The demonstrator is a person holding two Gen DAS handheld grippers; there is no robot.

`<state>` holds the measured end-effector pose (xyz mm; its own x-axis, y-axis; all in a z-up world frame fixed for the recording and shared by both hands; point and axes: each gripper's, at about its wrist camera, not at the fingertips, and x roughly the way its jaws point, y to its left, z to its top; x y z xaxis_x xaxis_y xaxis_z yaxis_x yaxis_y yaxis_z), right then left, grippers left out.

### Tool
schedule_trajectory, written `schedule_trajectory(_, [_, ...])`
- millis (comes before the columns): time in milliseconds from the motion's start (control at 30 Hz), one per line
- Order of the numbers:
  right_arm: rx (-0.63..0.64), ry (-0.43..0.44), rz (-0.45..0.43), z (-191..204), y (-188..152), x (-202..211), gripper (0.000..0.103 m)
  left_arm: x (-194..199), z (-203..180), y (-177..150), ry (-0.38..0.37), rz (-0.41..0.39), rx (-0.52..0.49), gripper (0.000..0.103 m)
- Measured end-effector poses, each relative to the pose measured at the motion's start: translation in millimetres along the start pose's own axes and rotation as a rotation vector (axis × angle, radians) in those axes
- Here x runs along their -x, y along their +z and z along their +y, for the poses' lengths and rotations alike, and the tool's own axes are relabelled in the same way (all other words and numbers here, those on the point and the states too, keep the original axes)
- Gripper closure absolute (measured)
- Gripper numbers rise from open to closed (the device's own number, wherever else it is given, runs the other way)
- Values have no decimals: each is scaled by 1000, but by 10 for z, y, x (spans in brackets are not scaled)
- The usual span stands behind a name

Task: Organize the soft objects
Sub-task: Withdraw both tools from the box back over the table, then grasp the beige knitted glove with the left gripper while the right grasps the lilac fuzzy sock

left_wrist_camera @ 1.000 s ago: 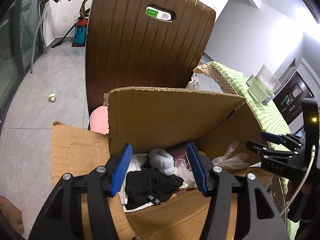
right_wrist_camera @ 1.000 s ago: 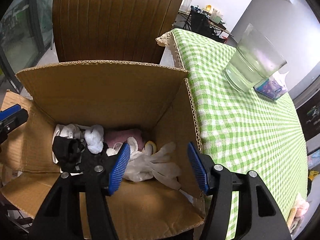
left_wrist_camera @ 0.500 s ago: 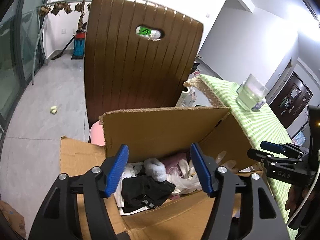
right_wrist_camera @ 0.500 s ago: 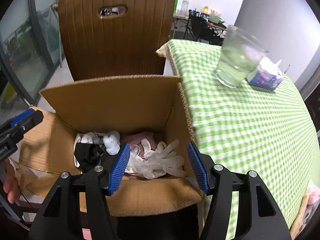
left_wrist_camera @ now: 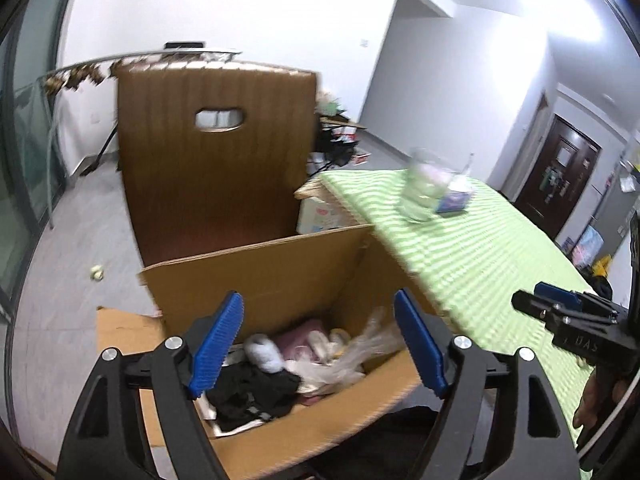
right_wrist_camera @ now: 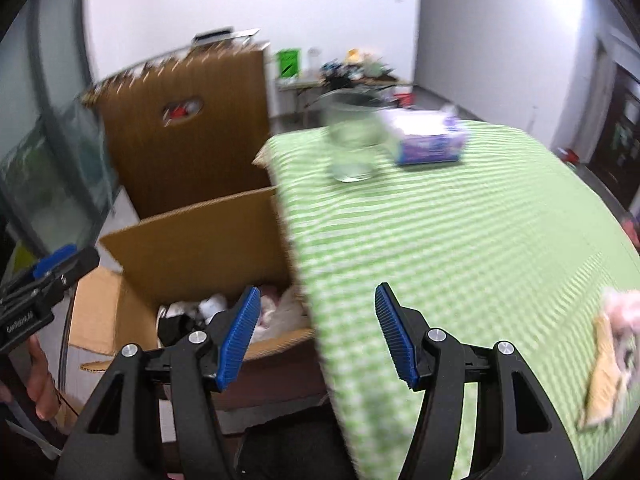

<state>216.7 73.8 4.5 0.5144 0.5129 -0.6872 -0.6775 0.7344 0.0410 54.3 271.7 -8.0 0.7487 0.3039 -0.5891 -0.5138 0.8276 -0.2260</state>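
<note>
- While both grippers are above the cardboard box [left_wrist_camera: 256,276], you carry nothing: the left gripper [left_wrist_camera: 320,344] has its jaws apart and opening, with only air between them, and the right gripper [right_wrist_camera: 316,336] has its jaws apart and empty too.
- The soft things already lie inside the box: a black garment [left_wrist_camera: 252,394], a grey sock [left_wrist_camera: 264,354], a pink cloth [left_wrist_camera: 300,334] and a whitish glove [left_wrist_camera: 352,354].
- One more soft pink item [right_wrist_camera: 624,320] lies on the green checked tablecloth [right_wrist_camera: 460,240], far from the box, at the right edge of the right wrist view. It is too blurred to name.
- The glass [right_wrist_camera: 352,140] stands on the cloth beyond the box, beside a tissue pack [right_wrist_camera: 428,140]. I think a wide sweep toward the pink item could knock it over.
- The view is blurred; if you close in a hurry, the jaws may pinch the cloth and drag it.
</note>
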Motion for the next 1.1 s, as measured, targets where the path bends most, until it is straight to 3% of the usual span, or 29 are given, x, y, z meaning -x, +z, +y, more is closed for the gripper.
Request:
schedule_trajectory(267, [-173,-103,-101,-956,-389,743,41,187,-968,-111,-77,-1,-162,25])
schedule_trajectory(533, [-382,-235,-153,-2002,-1162,1496,40,386,-2053,-214,-194,-41,-312,18])
schedule_trajectory(800, [-556,-318,-169,-2831,-1753,1923,37,293,-3104,-427,-314,39,-413,18])
schedule_trajectory(1100, [-681,-325,-194,-3277,-2088,1994,37,-138,-3932,-798,-357,183,-552,18])
